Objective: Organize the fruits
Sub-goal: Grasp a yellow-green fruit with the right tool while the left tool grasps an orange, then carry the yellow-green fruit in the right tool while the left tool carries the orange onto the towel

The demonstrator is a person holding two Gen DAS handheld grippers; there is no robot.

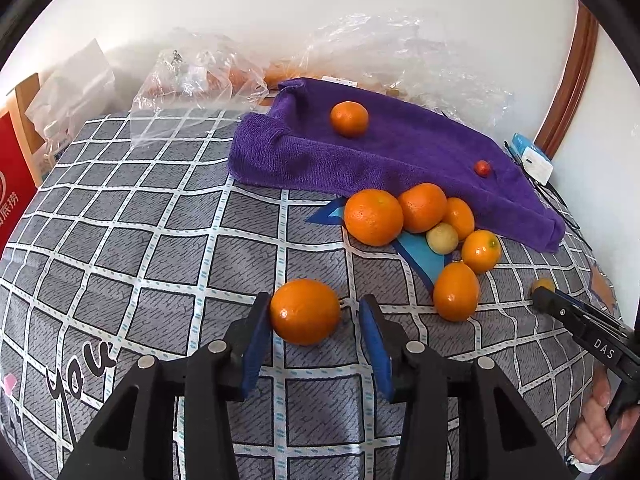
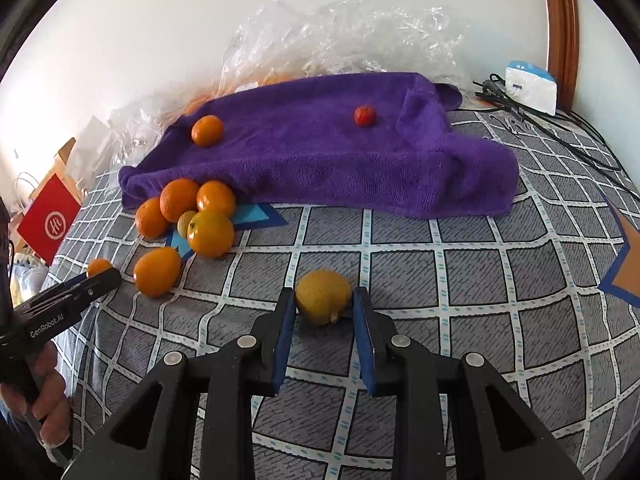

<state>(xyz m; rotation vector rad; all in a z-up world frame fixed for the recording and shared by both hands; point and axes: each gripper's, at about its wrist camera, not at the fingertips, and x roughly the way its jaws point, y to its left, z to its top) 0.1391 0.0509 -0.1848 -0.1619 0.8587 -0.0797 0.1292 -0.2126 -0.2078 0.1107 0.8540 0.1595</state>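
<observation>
Item 1, left gripper (image 1: 314, 316): stands slightly open around a lone orange (image 1: 305, 311) resting on the checked grey cover (image 1: 160, 260); left pad against the peel, right pad just clear of it.

Item 2, right gripper (image 2: 324, 308): closes narrowly on a yellow fruit (image 2: 323, 296), both blue pads touching its sides; fruit low on the same cover, nearest that camera.

Item 3, cluster of oranges (image 1: 374, 216): lies just beyond the left gripper, to its right, packed close, with one small pale fruit (image 1: 442, 238) among them; sits at the near edge of the towel.

Item 4, purple towel (image 1: 400, 160): spreads rumpled across the far half of the cover; carries a single small orange (image 1: 349, 118) toward one end and a tiny red fruit (image 1: 483, 168) toward the other, well apart.

Item 5, clear plastic bags (image 1: 192, 76): heaped behind the towel against the white wall.

Item 6, red carton (image 1: 12, 184): stands off the cover's far left edge.

Item 7, white device (image 2: 530, 86) with black cables: lies at the far right corner.
</observation>
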